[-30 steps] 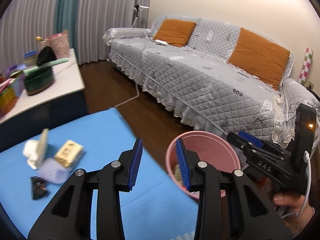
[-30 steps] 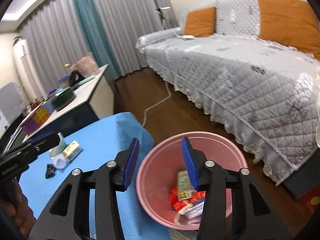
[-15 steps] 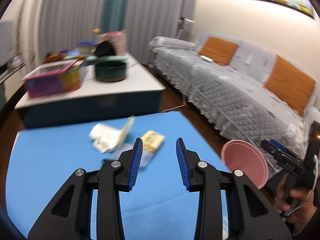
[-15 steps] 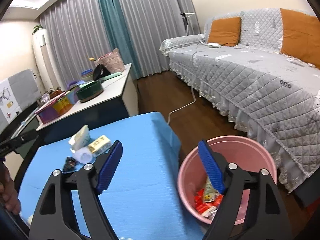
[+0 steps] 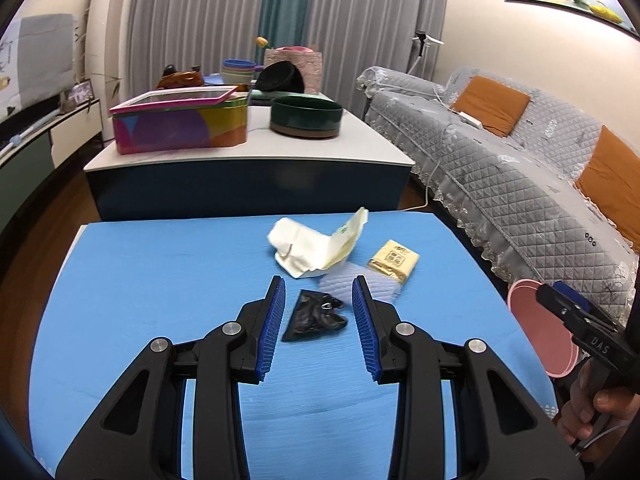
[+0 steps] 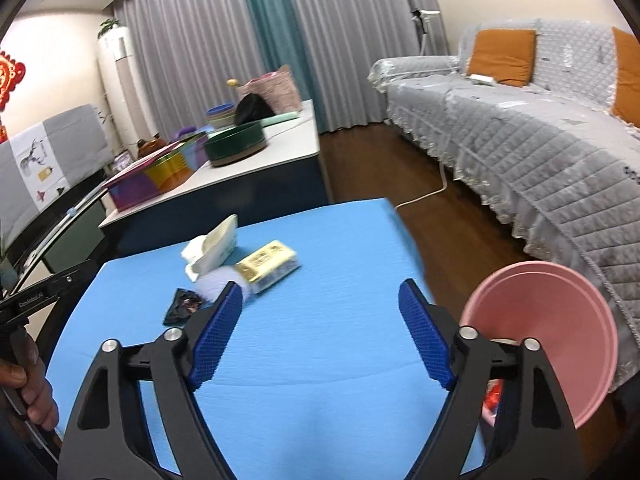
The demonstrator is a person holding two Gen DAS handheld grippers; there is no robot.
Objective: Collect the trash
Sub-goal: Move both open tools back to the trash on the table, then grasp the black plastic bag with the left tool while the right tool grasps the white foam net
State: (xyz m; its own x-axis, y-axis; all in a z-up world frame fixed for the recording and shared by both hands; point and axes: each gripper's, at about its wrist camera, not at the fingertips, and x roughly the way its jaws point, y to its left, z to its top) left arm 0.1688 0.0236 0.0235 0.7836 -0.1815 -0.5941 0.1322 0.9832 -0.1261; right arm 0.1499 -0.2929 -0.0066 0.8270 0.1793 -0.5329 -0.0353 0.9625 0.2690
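A: Entry. Left gripper (image 5: pixel 318 322) over the blue bench (image 5: pixel 160 280), jaws part-way apart, nothing pressed between them. The black crumpled wrapper (image 5: pixel 316 316) lies on the bench in line with the gap. Reads as lining up for the next pick, not yet a grasp.

B: Right gripper (image 6: pixel 320 330)?

A: Jaws wide and empty, only bare bench between them. They were just opening and have eased in a little; nothing is between them. It sits nearer the bench's right edge, close to the pink bin (image 6: pixel 560 320).

B: Why does the bin sit there?

A: It stands on the floor just off the bench's edge, so a short sideways carry drops each piece in. Sensible layout, in my judgement.

B: Contents?

A: In the right wrist view, a bit of red packaging shows low behind the gripper's right finger. The rest of the inside is hidden.

B: Trash left on the bench?

A: Four pieces clustered: the black wrapper, a white crumpled paper pack (image 5: pixel 316 248), a pale ribbed cup (image 5: pixel 360 280) on its side touching it, and a gold packet (image 5: pixel 394 260) just beside.

B: Progress?

A: Partly done; some in the bin, four to go.
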